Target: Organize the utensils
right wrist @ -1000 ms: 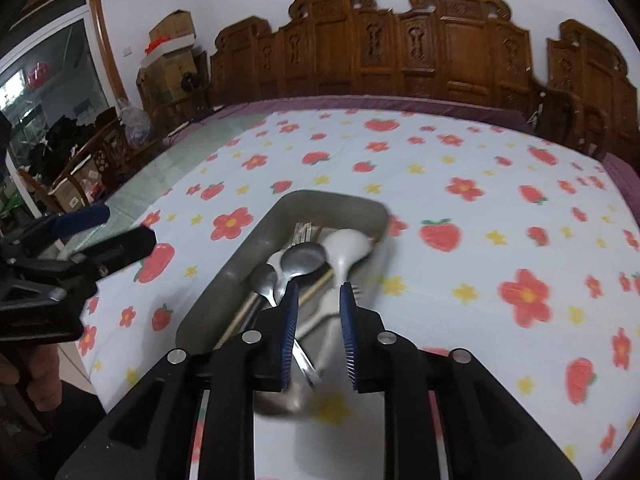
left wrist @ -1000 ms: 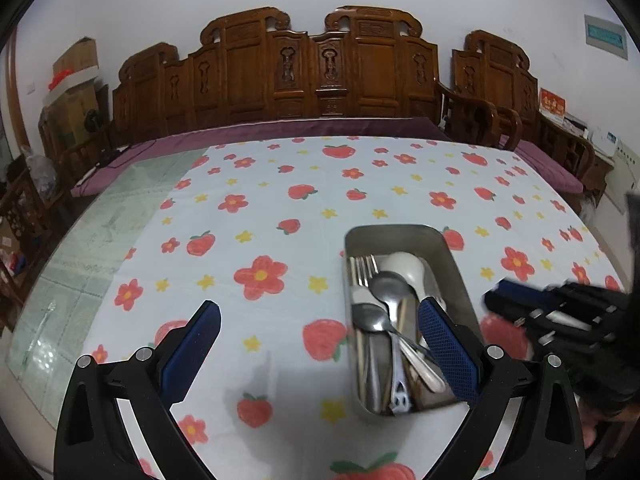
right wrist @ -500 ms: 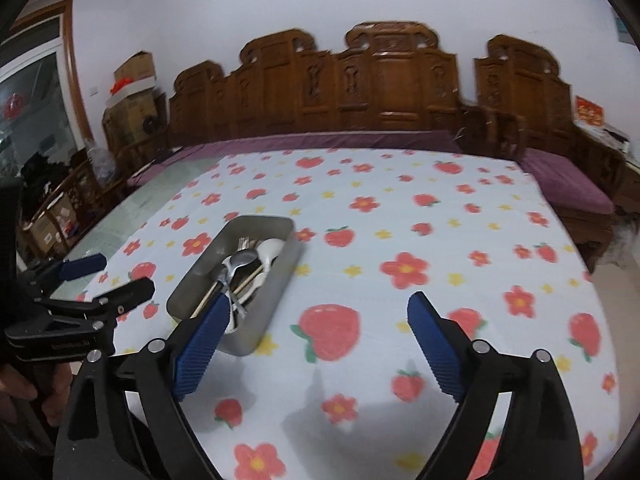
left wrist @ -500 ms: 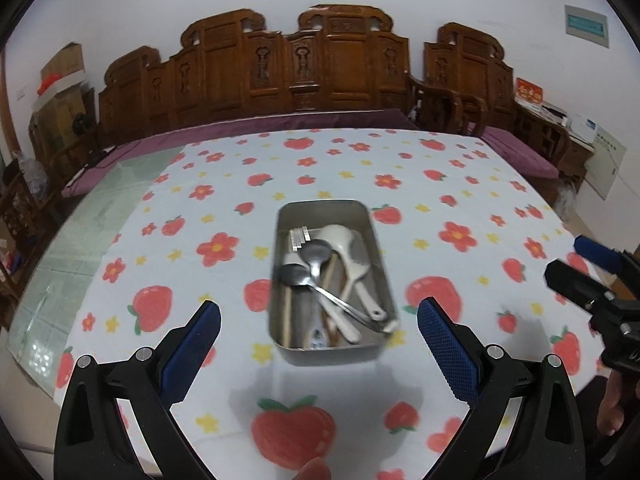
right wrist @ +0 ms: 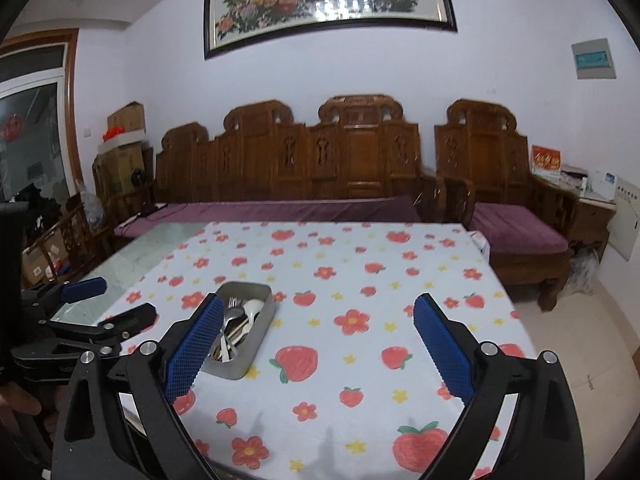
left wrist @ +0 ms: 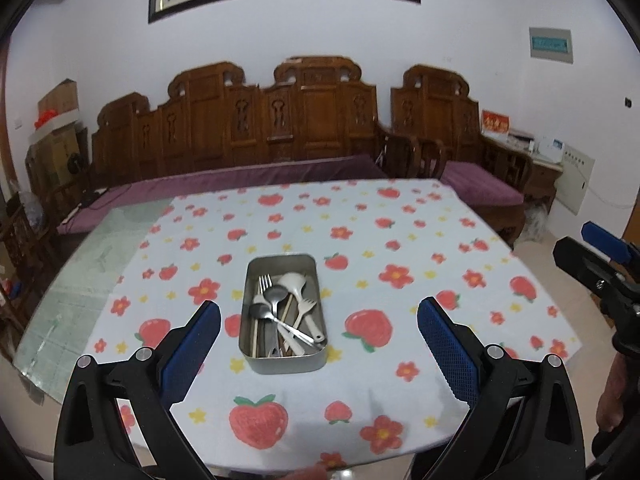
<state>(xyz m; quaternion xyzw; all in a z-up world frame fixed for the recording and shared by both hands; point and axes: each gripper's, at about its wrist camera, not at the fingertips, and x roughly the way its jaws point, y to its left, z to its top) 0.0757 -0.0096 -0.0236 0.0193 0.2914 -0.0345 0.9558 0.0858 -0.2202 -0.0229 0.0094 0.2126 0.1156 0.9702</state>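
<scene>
A: Where's the metal tin (left wrist: 285, 312) relative to the grippers?

B: Left gripper (left wrist: 319, 332): tin sits dead ahead, centred between its fingers and a little beyond the tips. Right gripper (right wrist: 316, 336): tin (right wrist: 244, 334) lies ahead and off to its left, partly hidden behind the left blue pad (right wrist: 196, 342).

A: Jaw state?

B: Both spread wide, nothing held. Both hang above the strawberry tablecloth (left wrist: 400, 240), pulled back toward the near edge.

A: Tin's long axis?

B: Runs straight away from the left gripper, along its pointing direction. From the right gripper it angles away to the right.

A: Contents?

B: Utensils (left wrist: 280, 312) piled inside: forks, metal spoons, a pale plastic spoon, what look like chopsticks. Handles mostly lie along the tin's length, heads at the far end, a few crossed.

A: Nothing left on the cloth?

B: None visible in either view. Looks done, or close to it.

A: If another move is needed?

B: Left is better lined up and squarer. Right would have to swing left first.
</scene>
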